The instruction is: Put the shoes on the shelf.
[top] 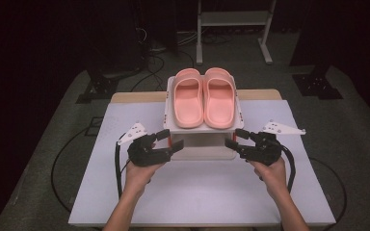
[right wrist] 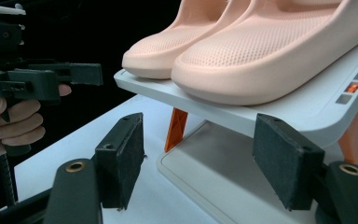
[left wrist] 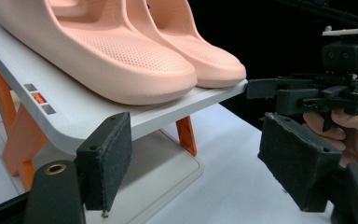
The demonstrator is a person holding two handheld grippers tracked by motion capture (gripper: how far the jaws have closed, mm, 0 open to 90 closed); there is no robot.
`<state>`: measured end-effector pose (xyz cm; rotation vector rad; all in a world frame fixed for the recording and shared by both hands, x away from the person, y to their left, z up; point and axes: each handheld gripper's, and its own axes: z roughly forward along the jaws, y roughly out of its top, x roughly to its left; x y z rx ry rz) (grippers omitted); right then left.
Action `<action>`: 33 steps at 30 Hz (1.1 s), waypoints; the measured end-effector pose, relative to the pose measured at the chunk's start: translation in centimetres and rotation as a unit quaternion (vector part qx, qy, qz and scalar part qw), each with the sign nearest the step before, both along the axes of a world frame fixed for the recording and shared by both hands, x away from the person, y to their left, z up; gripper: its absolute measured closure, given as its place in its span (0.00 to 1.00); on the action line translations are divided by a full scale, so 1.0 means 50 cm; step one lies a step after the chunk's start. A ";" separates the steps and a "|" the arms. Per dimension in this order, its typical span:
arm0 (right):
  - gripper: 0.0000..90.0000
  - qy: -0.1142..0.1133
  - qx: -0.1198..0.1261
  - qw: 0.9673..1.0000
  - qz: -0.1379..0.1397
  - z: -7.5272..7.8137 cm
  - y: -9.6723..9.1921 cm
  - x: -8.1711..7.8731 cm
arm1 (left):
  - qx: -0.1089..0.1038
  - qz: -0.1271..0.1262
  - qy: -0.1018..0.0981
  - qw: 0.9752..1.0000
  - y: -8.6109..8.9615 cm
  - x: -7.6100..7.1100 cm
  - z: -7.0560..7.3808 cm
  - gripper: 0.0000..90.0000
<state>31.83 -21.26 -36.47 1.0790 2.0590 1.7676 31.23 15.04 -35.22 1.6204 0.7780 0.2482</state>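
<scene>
A pair of pink slippers point(top: 204, 97) lies side by side on the upper plate of a small white rack point(top: 202, 129) with orange legs, and this rack stands on the white tabletop point(top: 197, 192) a little beyond its middle. In the high view the toes point away from the person and the heels are toward the near edge of the plate. The left claw point(top: 172, 141) is held by the person's left hand point(top: 139, 171) at the near left corner of the rack, and the right claw point(top: 235, 140) is held by the right hand point(top: 272, 169) at the near right corner. Both claws are released, with the jaws standing wide apart, and they grasp nothing. In the left gripper view one pad point(left wrist: 106, 158) is just under the edge of the upper plate and very close to it, but it is hard to say if it touches; the other pad point(left wrist: 298, 161) is free over the tabletop. In the right gripper view one pad point(right wrist: 286, 158) is below the plate's edge in the same manner, and the second pad point(right wrist: 120, 156) is in open air over the tabletop. Each gripper view shows also the other gripper across the rack, level with the upper plate. The lower base of the rack lies flat on the tabletop between the two claws.
</scene>
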 end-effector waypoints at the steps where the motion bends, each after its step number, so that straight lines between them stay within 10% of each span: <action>1: 0.37 0.000 -0.001 1.000 0.001 -0.002 -0.001 -0.001 | -0.001 0.001 -0.001 1.000 0.001 -0.001 0.000 0.27; 33: 0.29 0.017 -0.007 1.000 -0.005 -0.060 -0.037 -0.015 | 0.007 0.001 0.005 1.000 0.023 -0.021 -0.048 0.13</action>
